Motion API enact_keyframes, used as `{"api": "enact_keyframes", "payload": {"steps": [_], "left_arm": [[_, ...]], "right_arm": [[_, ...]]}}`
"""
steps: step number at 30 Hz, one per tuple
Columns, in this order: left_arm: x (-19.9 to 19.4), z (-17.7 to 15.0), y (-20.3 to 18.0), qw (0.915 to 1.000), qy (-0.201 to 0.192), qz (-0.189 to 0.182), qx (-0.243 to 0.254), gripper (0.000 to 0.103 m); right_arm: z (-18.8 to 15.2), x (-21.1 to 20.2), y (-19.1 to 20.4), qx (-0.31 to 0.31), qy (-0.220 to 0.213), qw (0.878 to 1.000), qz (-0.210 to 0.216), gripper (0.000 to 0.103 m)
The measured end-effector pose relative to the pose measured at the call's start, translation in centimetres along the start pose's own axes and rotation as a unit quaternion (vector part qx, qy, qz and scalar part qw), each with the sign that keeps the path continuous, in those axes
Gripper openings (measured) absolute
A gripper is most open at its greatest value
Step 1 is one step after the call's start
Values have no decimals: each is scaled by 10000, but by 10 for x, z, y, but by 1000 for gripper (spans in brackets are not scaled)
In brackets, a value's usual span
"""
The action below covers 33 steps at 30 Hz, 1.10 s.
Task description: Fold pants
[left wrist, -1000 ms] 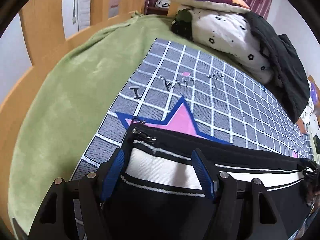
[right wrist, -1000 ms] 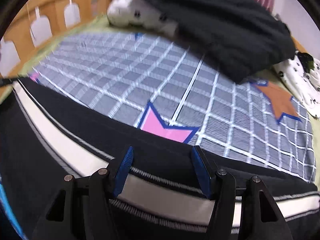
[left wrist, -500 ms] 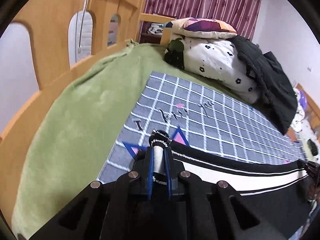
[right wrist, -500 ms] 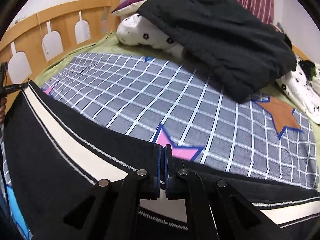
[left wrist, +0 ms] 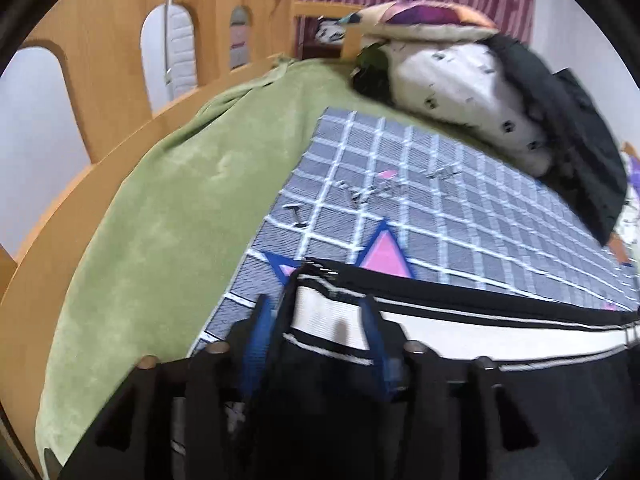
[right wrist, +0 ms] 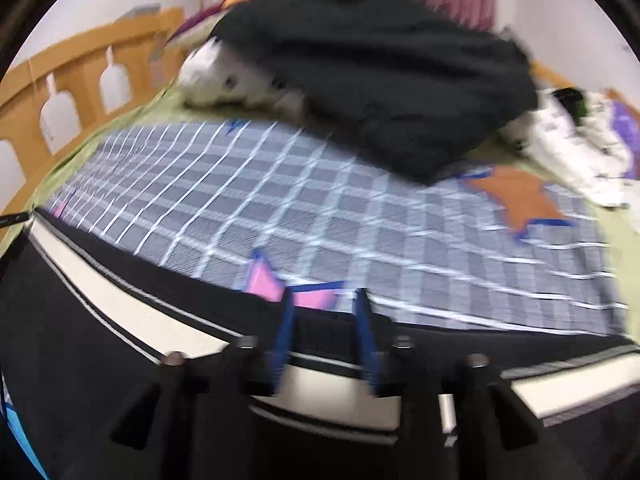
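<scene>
Black pants with a broad white stripe [left wrist: 480, 332] lie across the near end of the bed, over a grey checked blanket [left wrist: 440, 208]. My left gripper [left wrist: 314, 304] is at the pants' left folded corner. Its jaws are opening, and the striped edge lies loose between the blue pads [left wrist: 256, 332]. In the right wrist view the same pants [right wrist: 120, 312] run from the left edge to the right. My right gripper [right wrist: 324, 298] straddles their far black hem. Its jaws are opening too, with the cloth between them and not pinched. Both views are blurred.
A green sheet [left wrist: 160, 220] covers the mattress beside a wooden bed rail [left wrist: 100, 60]. At the head of the bed are a white patterned pillow [left wrist: 460, 92] and a black garment [right wrist: 380, 72]. More white bedding [right wrist: 580, 152] lies at the far right.
Half a second ago both grippers were shut on the pants' edge; now both sets of jaws stand apart and the cloth lies loose. The right gripper has shifted and rolled a little.
</scene>
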<state>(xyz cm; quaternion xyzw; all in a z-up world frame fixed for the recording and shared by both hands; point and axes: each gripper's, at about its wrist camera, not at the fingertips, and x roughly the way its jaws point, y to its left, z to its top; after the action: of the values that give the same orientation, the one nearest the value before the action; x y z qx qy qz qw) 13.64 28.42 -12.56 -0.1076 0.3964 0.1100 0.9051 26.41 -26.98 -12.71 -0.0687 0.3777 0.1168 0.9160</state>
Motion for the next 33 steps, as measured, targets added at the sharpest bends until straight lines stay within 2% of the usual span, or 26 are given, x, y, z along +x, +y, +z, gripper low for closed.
{"api": "enact_keyframes", "payload": {"steps": [1,3,5,6,8,12,16,19,22,26,29,31,33], "left_arm": [[-2,-2,0,9999,-49,-89,8,61],[4,-3,-6,9996,-40,-257,62,62],[19,-4,-11,9998,116,-151,67,62],[32,-6,-13,9998,181,72,76,62],[55,-7,-10,9984,478,298,14,66],[65,-1,10,9966,541,-54,-624,68],[59,-3,5,9971,550,87,-528,68],[35,-9,-1,9977,481,217,-422,66],[1,-10,-6,9987,339,-77,-377,66],[-57,-11,-22,9993,66,-267,-247,66],[-105,-8,-38,9986,-169,-476,-134,65],[-138,-6,-51,9969,-292,-726,-44,65],[-162,-4,-63,9961,-333,-818,49,65]], "right_arm": [[-5,-10,-15,77,-76,9998,-182,44],[-15,-12,-42,263,43,9987,-432,44],[-24,4,-62,415,359,9964,-646,44],[-28,15,-69,434,509,9954,-692,43],[-31,30,-74,405,534,9956,-656,42],[-18,44,-77,390,543,9953,-700,42],[-15,44,-79,454,547,9951,-690,43],[-20,26,-79,887,576,9916,-747,43],[-25,-10,-67,1223,328,9890,-771,43],[-20,-62,-35,934,282,9916,-851,42],[-12,-113,-7,675,-21,9917,-1091,42],[-8,-147,6,825,-226,9924,-881,43],[-4,-182,22,900,-396,9935,-581,42]]}}
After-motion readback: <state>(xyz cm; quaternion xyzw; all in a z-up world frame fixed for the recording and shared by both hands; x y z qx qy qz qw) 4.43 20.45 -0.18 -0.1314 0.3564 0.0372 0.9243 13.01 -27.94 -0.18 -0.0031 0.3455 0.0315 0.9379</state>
